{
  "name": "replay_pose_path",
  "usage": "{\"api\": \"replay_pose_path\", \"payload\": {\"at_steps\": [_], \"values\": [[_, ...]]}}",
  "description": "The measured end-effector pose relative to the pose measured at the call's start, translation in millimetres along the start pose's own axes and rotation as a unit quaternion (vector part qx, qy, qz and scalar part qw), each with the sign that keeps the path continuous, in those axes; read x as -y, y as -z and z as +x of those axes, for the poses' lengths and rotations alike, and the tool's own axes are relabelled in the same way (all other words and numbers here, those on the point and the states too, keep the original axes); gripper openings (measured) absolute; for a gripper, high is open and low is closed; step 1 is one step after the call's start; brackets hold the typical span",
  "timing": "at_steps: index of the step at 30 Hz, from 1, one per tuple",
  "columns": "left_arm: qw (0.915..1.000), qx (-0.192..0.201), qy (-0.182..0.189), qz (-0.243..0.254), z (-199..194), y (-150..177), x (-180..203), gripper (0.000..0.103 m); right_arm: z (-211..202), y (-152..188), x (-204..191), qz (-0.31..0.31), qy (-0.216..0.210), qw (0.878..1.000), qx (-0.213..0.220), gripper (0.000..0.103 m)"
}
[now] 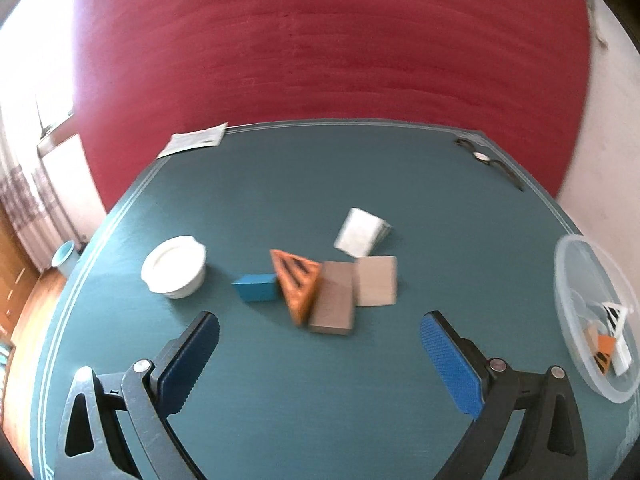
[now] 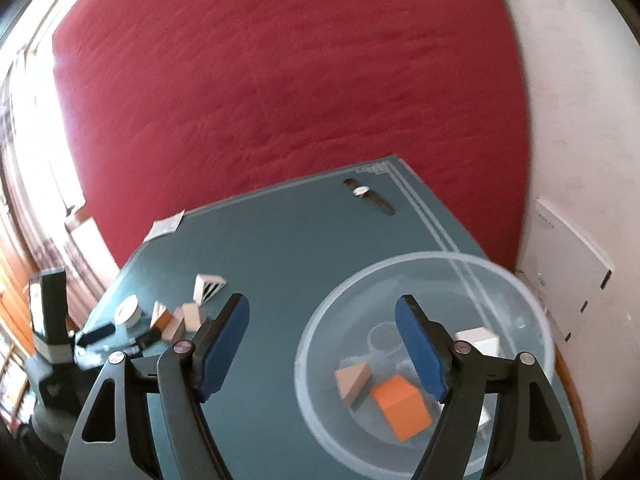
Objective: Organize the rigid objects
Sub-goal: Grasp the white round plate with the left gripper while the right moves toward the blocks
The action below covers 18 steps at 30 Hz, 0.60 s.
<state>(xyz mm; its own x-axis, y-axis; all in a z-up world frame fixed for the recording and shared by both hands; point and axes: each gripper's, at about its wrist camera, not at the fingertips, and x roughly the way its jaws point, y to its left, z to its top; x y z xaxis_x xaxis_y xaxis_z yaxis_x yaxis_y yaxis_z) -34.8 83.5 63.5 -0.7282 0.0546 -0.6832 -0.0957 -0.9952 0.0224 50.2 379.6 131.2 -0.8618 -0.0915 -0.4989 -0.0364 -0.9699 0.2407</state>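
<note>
In the left wrist view my left gripper [image 1: 319, 321] stands open above the teal table [image 1: 280, 200], just short of a cluster of blocks. The cluster holds a blue block [image 1: 256, 287], an orange striped triangle [image 1: 298, 280], a brown block [image 1: 334, 304], a pale wooden block [image 1: 376, 280] and a white block [image 1: 362, 232]. In the right wrist view my right gripper [image 2: 322, 301] is open and empty. Its right finger hangs over the clear bowl [image 2: 400, 258]. In the bowl lie an orange block [image 2: 402, 406], a tan wedge [image 2: 354, 380] and a white block [image 2: 480, 340].
A white round dish [image 1: 174, 266] sits left of the cluster. A wristwatch [image 2: 366, 191] lies near the far right corner, a paper sheet [image 1: 194, 140] at the far left edge. A red wall panel rises behind the table. The clear bowl [image 1: 568, 280] stands by the table's right edge.
</note>
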Motion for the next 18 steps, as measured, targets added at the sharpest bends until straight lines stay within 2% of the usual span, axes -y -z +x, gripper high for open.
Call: {"api": "replay_pose_path", "payload": {"at_steps": [18], "values": [[0.996, -0.005, -0.068, -0.058, 26, -8, -102, 0.102, 12, 40, -47, -0.056, -0.04, 0.996, -0.053, 0.078]]}}
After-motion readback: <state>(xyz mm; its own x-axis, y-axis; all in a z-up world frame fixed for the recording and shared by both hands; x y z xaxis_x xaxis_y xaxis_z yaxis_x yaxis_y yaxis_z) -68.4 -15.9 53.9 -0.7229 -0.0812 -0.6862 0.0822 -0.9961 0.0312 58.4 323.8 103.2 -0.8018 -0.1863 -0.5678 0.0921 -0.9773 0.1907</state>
